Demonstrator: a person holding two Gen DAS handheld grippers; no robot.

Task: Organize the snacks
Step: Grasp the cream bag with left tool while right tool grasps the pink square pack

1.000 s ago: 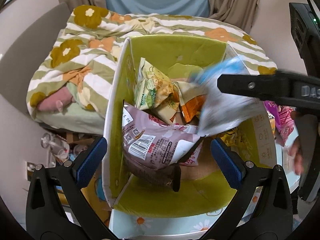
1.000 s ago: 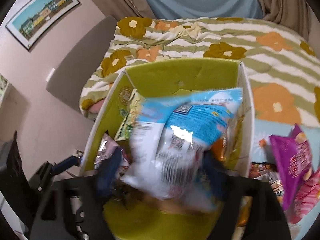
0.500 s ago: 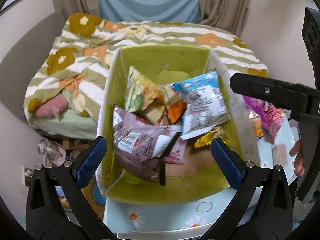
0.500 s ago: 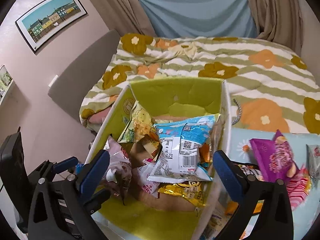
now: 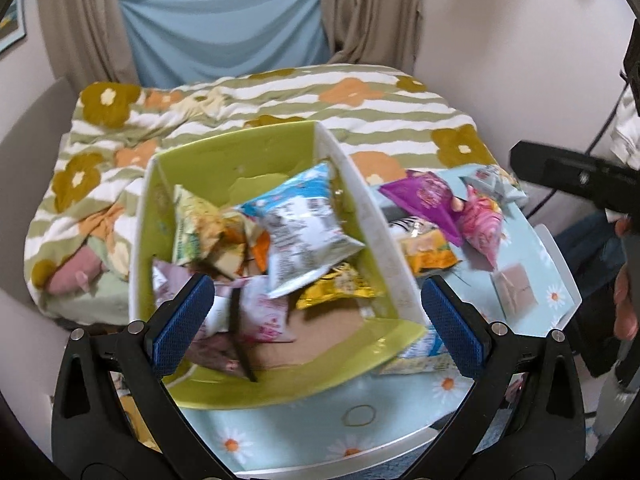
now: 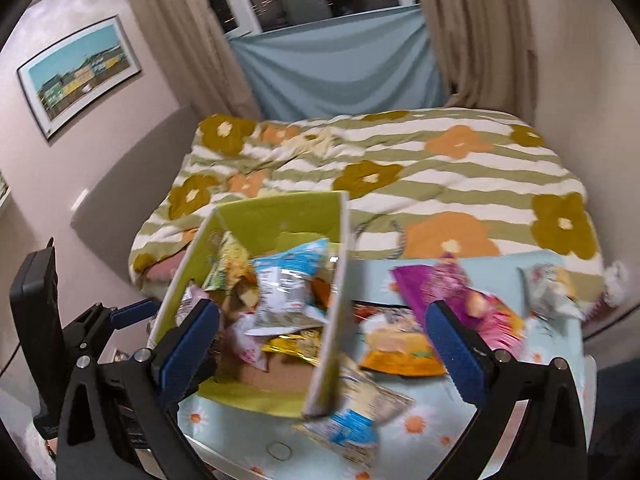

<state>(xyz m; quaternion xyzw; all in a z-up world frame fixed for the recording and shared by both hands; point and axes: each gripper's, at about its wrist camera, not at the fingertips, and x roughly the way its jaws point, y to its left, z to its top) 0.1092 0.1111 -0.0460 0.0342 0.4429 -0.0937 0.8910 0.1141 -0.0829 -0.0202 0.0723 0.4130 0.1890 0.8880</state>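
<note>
Snacks: blue-white pkt (image 5: 304, 228) now dropped in box (image 5: 248, 148), your right gripper (image 6: 324, 334) backed off, both jaws apart, empty; more pkts wait by table's (image 5: 400, 424) right edge.

Left gripper (image 5: 316, 312): two black plastic arms, each with a triangular cut-out near its base, ending in blue textured pads (image 5: 182, 322).
Left gripper screws: silver round-headed fasteners, a pair on each arm just behind the pad.
Right gripper (image 6: 320, 344): the same build, black arms with blue ribbed pads (image 6: 454, 346) and a pair of silver screws on each arm.
Right gripper from the side: a long black bar with a small screw and faint pale lettering, too blurred to read; a thin dark cable runs beside it.
Left gripper from the side: a flat black box-shaped block stands upright above the handle.
Hand (image 5: 625, 300): fingers wrapped on a dark handle below the bar.
</note>
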